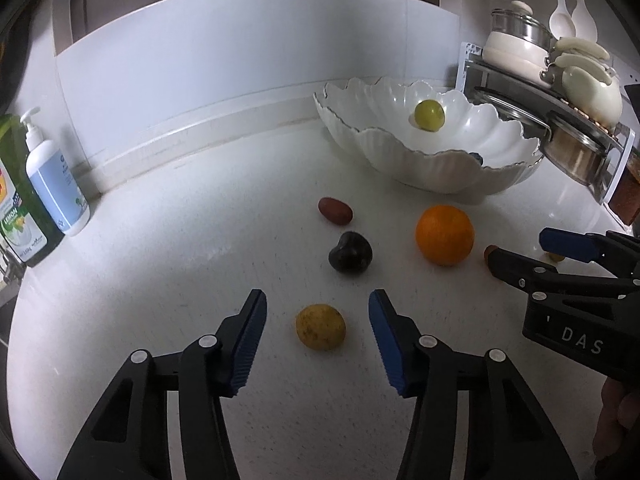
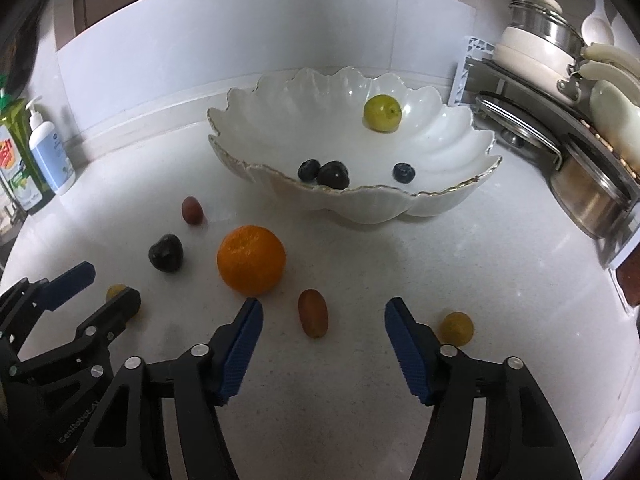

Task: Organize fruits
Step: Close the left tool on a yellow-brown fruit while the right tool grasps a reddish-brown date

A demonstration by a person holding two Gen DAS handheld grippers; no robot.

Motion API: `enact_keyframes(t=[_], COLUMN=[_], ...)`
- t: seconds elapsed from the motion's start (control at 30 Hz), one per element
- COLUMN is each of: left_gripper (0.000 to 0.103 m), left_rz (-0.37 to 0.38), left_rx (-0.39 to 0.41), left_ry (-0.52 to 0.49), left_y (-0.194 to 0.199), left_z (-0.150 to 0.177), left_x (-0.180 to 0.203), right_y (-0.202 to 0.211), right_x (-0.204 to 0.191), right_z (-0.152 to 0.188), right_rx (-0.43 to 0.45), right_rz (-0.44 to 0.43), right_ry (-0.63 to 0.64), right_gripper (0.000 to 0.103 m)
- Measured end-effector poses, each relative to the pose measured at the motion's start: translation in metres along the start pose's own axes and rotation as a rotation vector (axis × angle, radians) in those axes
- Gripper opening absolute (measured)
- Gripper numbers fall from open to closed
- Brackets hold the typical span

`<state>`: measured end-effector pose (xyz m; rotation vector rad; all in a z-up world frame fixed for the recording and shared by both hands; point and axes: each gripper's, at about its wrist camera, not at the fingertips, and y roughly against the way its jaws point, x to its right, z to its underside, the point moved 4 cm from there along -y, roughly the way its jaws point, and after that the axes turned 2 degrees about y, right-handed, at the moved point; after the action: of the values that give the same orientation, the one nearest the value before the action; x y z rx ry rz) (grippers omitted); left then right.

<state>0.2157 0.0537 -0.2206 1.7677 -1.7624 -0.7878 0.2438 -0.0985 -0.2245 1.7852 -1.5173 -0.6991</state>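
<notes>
My left gripper [image 1: 318, 304] is open, its fingers on either side of a small yellow fruit [image 1: 320, 326] on the white counter. Beyond lie a dark plum [image 1: 350, 257], a red grape [image 1: 335, 211] and an orange [image 1: 445, 234]. My right gripper [image 2: 324, 308] is open with a reddish oval grape [image 2: 313, 313] between its fingers; a yellow grape [image 2: 457, 328] lies right of it. The scalloped white bowl [image 2: 448, 200] holds a green fruit [image 2: 382, 113], two blueberries and a dark plum [image 2: 333, 175].
A rack with pots, lids and pans [image 2: 568, 120] stands at the right. A soap pump bottle [image 1: 56, 176] and a green lemon bottle [image 1: 18, 208] stand at the left by the backsplash. The right gripper shows at the right of the left wrist view [image 1: 532, 248].
</notes>
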Motion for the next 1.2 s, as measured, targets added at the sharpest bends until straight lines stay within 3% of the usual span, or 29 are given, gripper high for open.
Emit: enact_keyframes(t=[0.17,0.33,0.53,0.87,1.2], left_gripper=[0.048,0.047,0.037,0.028,0.027], left_rz=[0.003,0.009,0.024,0.028,0.047], left_rx=[-0.018,-0.024,-0.067,-0.080,-0.085], left_ry=[0.017,0.021,0.045,0.040,0.037], left_y=[-0.003,-0.005,-0.011,-0.015,-0.016], left_z=[0.004,0.004,0.007,0.005,0.003], left_x=[-0.001,0.001,-0.001,-0.003,-0.003], right_y=[-0.009,-0.012,-0.015,-0.023,-0.024], right_x=[-0.003,-0.004,-0.005,-0.005,-0.003], right_z=[0.002,0.001,-0.001,0.001,0.001], right_rx=[-0.022,-0.028,-0.037,-0.070,-0.070], right_rz=[-0.017,-0.025,-0.031,-0.050,-0.046], right_ry=[0.009,0.008,0.013,-0.004,-0.001], right_gripper=[0.053,0.048,0.046,0.026,0.018])
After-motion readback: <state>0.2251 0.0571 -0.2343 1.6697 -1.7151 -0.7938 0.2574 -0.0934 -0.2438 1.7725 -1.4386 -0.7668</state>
